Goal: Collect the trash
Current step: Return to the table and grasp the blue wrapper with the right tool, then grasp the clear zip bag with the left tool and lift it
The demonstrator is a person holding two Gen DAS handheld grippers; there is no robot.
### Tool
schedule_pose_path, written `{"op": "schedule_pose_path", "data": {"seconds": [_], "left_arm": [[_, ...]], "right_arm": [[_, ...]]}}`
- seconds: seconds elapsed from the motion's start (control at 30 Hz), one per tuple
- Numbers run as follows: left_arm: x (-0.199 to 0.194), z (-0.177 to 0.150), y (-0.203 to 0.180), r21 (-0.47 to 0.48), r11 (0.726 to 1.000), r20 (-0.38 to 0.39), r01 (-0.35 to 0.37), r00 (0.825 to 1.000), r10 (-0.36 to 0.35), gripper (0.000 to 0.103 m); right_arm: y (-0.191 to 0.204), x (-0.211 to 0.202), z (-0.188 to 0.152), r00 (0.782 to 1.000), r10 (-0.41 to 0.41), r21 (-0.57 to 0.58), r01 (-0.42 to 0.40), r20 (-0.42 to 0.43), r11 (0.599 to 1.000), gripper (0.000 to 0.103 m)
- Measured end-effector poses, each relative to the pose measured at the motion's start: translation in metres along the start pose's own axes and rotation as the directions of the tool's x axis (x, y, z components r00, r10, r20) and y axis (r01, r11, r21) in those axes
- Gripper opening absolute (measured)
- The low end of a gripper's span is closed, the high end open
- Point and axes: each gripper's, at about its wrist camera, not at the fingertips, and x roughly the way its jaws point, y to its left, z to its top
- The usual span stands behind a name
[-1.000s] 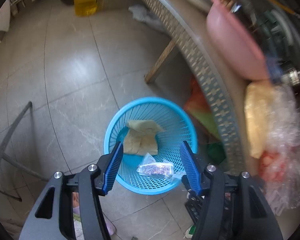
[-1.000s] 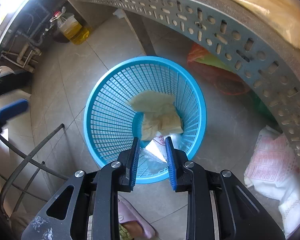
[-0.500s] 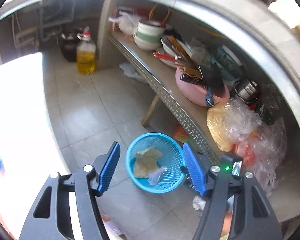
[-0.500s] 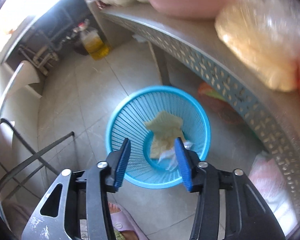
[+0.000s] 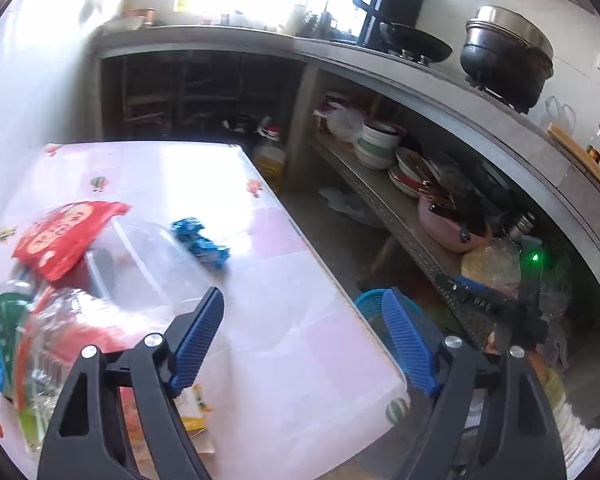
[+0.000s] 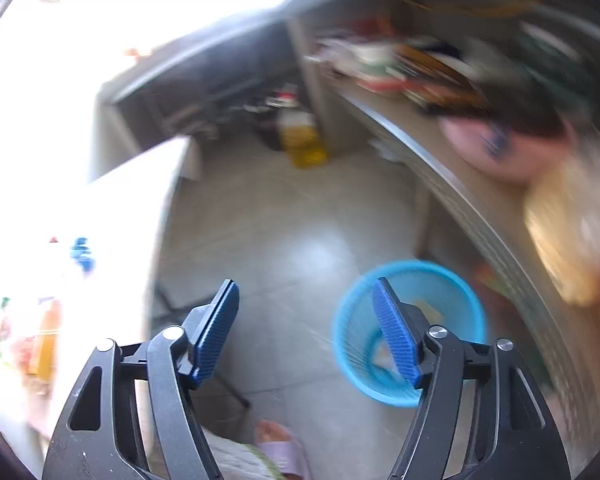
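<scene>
Now over the table's near edge: left gripper [image 5: 302, 330], jaws spread wide after just widening further, nothing between the 2 blue pads. Below it, table [image 5: 300, 360] under a pale pink cloth, filling the lower left of the left wrist frame. On it, at centre left, a blue wrapper [image 5: 200, 242]; further left, a red packet [image 5: 66, 238] lying over a clear plastic container [image 5: 140, 264]; at the far left edge, a crumpled clear bottle [image 5: 28, 344], partly cut off. Just right of the table edge, mostly hidden behind the right-hand pad, the rim of the blue basket [image 5: 370, 306] on the floor.

Blurred throughout, the right wrist frame. At lower centre, right gripper [image 6: 306, 330], likewise parted wide after just opening, empty, over grey floor tiles. Behind its right-hand pad at lower right, blue basket with pale scraps inside. Along the upper right, a shelf [image 6: 480, 208] carrying a pink bowl [image 6: 500, 148]. At upper centre, a yellow oil jug [image 6: 302, 138] on the floor.
</scene>
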Motion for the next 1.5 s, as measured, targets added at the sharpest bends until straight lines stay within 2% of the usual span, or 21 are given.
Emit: {"op": "schedule_pose_path", "data": {"seconds": [0.1,0.17,0.27,0.37,0.47,0.6,0.73,0.77,0.83,0.87,0.97,1.03,1.13,1.33,1.5], "left_arm": [[-0.029,-0.012,0.029,-0.034,0.998,0.041,-0.051,0.998,0.052,0.082],[-0.045,-0.019,0.045,-0.054,0.995,0.068,-0.081,0.994,0.085,0.082],[-0.064,-0.030,0.062,-0.077,0.991,0.100,-0.114,0.988,0.121,0.083],[-0.077,-0.043,0.074,-0.082,0.988,0.121,-0.127,0.983,0.136,0.083],[-0.084,-0.054,0.083,-0.084,0.987,0.135,-0.136,0.980,0.147,0.083],[-0.091,-0.066,0.093,-0.067,0.978,0.177,-0.197,0.962,0.206,0.083],[-0.098,-0.076,0.101,-0.051,0.972,0.196,-0.230,0.952,0.236,0.083],[-0.099,-0.079,0.103,-0.052,0.971,0.196,-0.233,0.951,0.238,0.083],[-0.104,-0.085,0.108,-0.055,0.972,0.198,-0.230,0.951,0.236,0.083],[-0.106,-0.088,0.110,-0.057,0.973,0.200,-0.224,0.952,0.231,0.083],[-0.111,-0.096,0.115,-0.063,0.974,0.195,-0.217,0.955,0.225,0.083],[-0.113,-0.101,0.117,-0.064,0.973,0.191,-0.222,0.954,0.231,0.083],[-0.115,-0.106,0.120,-0.076,0.971,0.178,-0.228,0.955,0.238,0.083],[-0.119,-0.107,0.130,-0.123,0.967,0.174,-0.223,0.954,0.242,0.083],[-0.120,-0.105,0.129,-0.122,0.970,0.184,-0.210,0.956,0.230,0.083]], "right_arm": [[0.042,-0.001,0.023,0.991,0.133,-0.059,-0.134,-0.018,0.989,0.076],[0.072,0.006,0.040,0.971,0.233,-0.091,-0.238,-0.056,0.967,0.079],[0.118,0.025,0.057,0.939,0.322,-0.145,-0.338,-0.123,0.930,0.079],[0.157,0.057,0.070,0.908,0.368,-0.173,-0.402,-0.198,0.899,0.079],[0.190,0.099,0.079,0.887,0.363,-0.169,-0.420,-0.287,0.892,0.076],[0.232,0.148,0.079,0.856,0.337,-0.173,-0.428,-0.392,0.887,0.068],[0.254,0.181,0.073,0.848,0.271,-0.207,-0.397,-0.455,0.894,0.060],[0.257,0.183,0.071,0.849,0.259,-0.218,-0.391,-0.461,0.894,0.059],[0.261,0.186,0.069,0.854,0.231,-0.244,-0.375,-0.467,0.894,0.051],[0.262,0.185,0.066,0.854,0.226,-0.251,-0.374,-0.469,0.893,0.051],[0.264,0.179,0.061,0.854,0.236,-0.249,-0.381,-0.463,0.890,0.041],[0.263,0.177,0.060,0.854,0.244,-0.242,-0.385,-0.460,0.891,0.030],[0.264,0.174,0.059,0.854,0.253,-0.227,-0.386,-0.455,0.894,0.018],[0.265,0.167,0.057,0.863,0.242,-0.221,-0.367,-0.443,0.904,0.013],[0.252,0.155,0.054,0.873,0.223,-0.208,-0.337,-0.433,0.918,0.011]]}}
